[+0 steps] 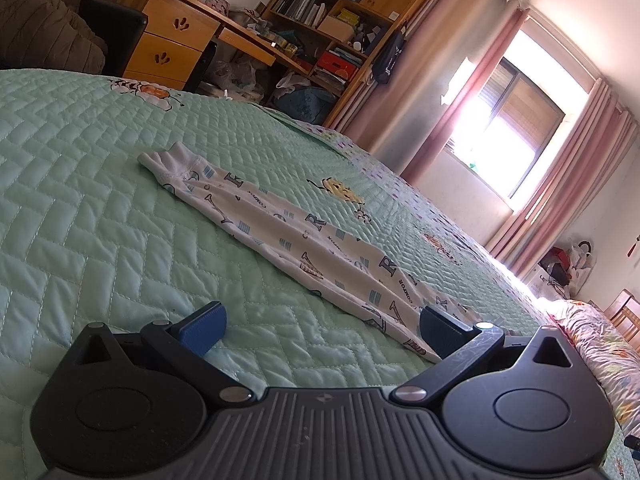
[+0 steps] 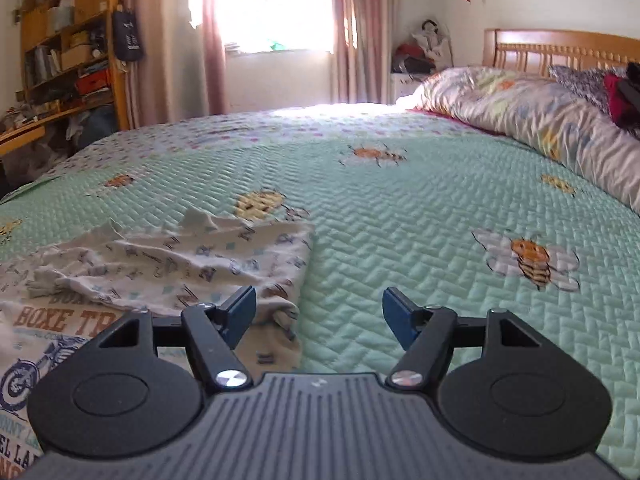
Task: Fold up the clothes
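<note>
A long white garment (image 1: 288, 236) printed with blue letters lies stretched out flat on the green quilted bedspread (image 1: 80, 200). My left gripper (image 1: 320, 328) is open just above the quilt, and its right finger (image 1: 440, 328) hovers over the garment's near end. In the right wrist view the same letter-print cloth (image 2: 172, 260) lies rumpled at the left, partly over a shirt (image 2: 40, 340) printed with a motorcycle and brown lettering. My right gripper (image 2: 320, 314) is open. Its left finger (image 2: 242, 314) stands over the cloth's right corner, and nothing is gripped between the pads.
A rolled floral duvet (image 2: 520, 120) lies along the wooden headboard (image 2: 560, 48) at the right. Beyond the bed's far edge stand a wooden desk (image 1: 180, 36), a cluttered bookshelf (image 1: 340, 12) and a curtained window (image 2: 280, 4). Bare quilt (image 2: 440, 208) spreads to the right of the clothes.
</note>
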`<state>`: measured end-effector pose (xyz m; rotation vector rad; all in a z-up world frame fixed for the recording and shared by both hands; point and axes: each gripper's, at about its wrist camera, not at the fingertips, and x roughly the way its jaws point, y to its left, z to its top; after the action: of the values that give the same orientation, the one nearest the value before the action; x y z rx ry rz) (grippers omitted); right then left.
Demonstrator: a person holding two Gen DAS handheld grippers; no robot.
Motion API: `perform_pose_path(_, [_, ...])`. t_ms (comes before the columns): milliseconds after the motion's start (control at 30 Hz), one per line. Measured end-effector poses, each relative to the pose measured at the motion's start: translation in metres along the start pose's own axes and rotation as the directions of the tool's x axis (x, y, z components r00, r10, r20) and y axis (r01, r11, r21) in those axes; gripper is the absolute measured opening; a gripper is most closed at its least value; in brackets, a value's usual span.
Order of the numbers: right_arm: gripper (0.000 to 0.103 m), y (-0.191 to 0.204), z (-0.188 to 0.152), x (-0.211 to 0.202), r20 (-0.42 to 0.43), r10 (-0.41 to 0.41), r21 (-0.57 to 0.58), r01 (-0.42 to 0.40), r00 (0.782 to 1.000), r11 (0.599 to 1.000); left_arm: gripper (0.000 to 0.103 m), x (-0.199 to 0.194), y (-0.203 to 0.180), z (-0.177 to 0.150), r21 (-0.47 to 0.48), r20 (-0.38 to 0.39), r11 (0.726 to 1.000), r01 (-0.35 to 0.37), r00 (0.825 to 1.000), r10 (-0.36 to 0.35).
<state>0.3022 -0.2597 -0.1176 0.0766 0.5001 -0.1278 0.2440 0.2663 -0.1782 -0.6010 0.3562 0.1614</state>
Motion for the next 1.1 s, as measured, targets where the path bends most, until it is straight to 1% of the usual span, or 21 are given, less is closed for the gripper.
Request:
perform_pose_path(33, [0.072,0.008,0.004,0.009,-0.024,0.019,-0.026,-0.020,1.000,0.999,0.102,0.000,-0.001,0.000,0.002,-0.002,1.000,-0.002,1.000,0.002])
perform_pose_path(67, [0.072,0.015,0.006,0.021,-0.062,0.019,-0.064,-0.023,0.998,0.998,0.102,0.001,-0.001,0.001,0.005,-0.003,1.000,-0.005,1.000,0.005])
perform_pose_path(100, [0.072,0.019,0.003,0.034,-0.104,-0.016,-0.116,0.004,0.994,0.993,0.102,0.001,-0.002,0.001,0.006,-0.004,1.000,-0.007,1.000,0.007])
perform_pose_path(133, [0.071,0.018,-0.002,0.045,-0.136,-0.086,-0.166,0.063,0.987,0.984,0.102,0.001,-0.002,0.001,0.007,-0.004,1.000,-0.007,1.000,0.007])
perform_pose_path(167, [0.071,0.010,-0.007,0.048,-0.146,-0.136,-0.166,0.111,0.980,0.980,0.102,0.001,-0.002,0.001,0.008,-0.004,1.000,-0.008,1.000,0.008])
perform_pose_path(200, [0.074,-0.002,-0.011,0.047,-0.146,-0.165,-0.137,0.145,0.975,0.980,0.102,0.001,-0.002,0.001,0.008,-0.004,1.000,-0.008,1.000,0.008])
perform_pose_path(233, [0.074,-0.013,-0.016,0.040,-0.136,-0.166,-0.090,0.154,0.977,0.984,0.102,0.001,-0.002,0.001,0.009,-0.004,1.000,-0.009,1.000,0.009])
perform_pose_path(300, [0.075,-0.034,-0.025,0.015,-0.100,-0.135,0.029,0.139,0.986,0.990,0.102,0.001,-0.002,0.001,0.010,-0.003,1.000,-0.009,1.000,0.009])
perform_pose_path(400, [0.076,-0.050,-0.045,-0.026,-0.036,-0.156,0.052,0.158,0.987,0.986,0.102,0.001,-0.003,0.002,0.010,-0.005,1.000,-0.010,1.000,0.010])
perform_pose_path(467, [0.077,-0.060,-0.061,-0.053,0.014,-0.145,0.073,0.143,0.989,0.987,0.102,0.001,-0.003,0.001,0.013,-0.008,1.000,-0.013,1.000,0.013])
perform_pose_path(533, [0.088,-0.073,-0.078,-0.076,0.057,-0.129,0.109,0.122,0.990,0.987,0.102,0.002,-0.005,0.001,0.019,-0.011,1.000,-0.018,1.000,0.019])
perform_pose_path(567, [0.090,-0.081,-0.087,-0.082,0.069,-0.120,0.143,0.109,0.990,0.984,0.102,0.003,-0.006,0.001,0.024,-0.014,0.999,-0.023,1.000,0.024])
perform_pose_path(600, [0.090,-0.091,-0.095,-0.086,0.070,-0.103,0.201,0.087,0.992,0.976,0.102,0.003,-0.007,0.001,0.031,-0.018,0.999,-0.029,0.999,0.030])
perform_pose_path(667, [0.090,-0.111,-0.101,-0.088,0.070,-0.078,0.341,0.050,0.994,0.939,0.102,0.005,-0.012,0.001,0.052,-0.029,0.997,-0.048,0.998,0.050])
perform_pose_path(700, [0.090,-0.118,-0.103,-0.088,0.082,-0.075,0.398,0.037,0.994,0.917,0.102,0.006,-0.014,0.002,0.065,-0.035,0.996,-0.059,0.997,0.062])
perform_pose_path(733, [0.090,-0.122,-0.103,-0.085,0.081,-0.074,0.430,0.032,0.994,0.902,0.102,0.007,-0.016,0.002,0.079,-0.041,0.994,-0.070,0.996,0.074])
perform_pose_path(833, [0.090,-0.116,-0.099,-0.080,0.065,-0.082,0.400,0.049,0.995,0.915,0.102,0.010,-0.024,0.002,0.125,-0.058,0.986,-0.106,0.992,0.114])
perform_pose_path(900, [0.090,-0.113,-0.099,-0.076,0.065,-0.065,0.379,0.036,0.996,0.925,0.102,0.013,-0.030,0.003,0.156,-0.070,0.979,-0.132,0.987,0.144])
perform_pose_path(1000, [0.090,-0.113,-0.097,-0.072,0.060,-0.053,0.375,0.026,0.997,0.927,0.102,0.019,-0.041,0.006,0.205,-0.095,0.962,-0.180,0.975,0.203])
perform_pose_path(1100, [0.090,-0.114,-0.098,-0.074,0.066,-0.041,0.379,0.013,0.997,0.926,0.102,0.026,-0.047,0.014,0.180,-0.102,0.958,-0.222,0.965,0.243])
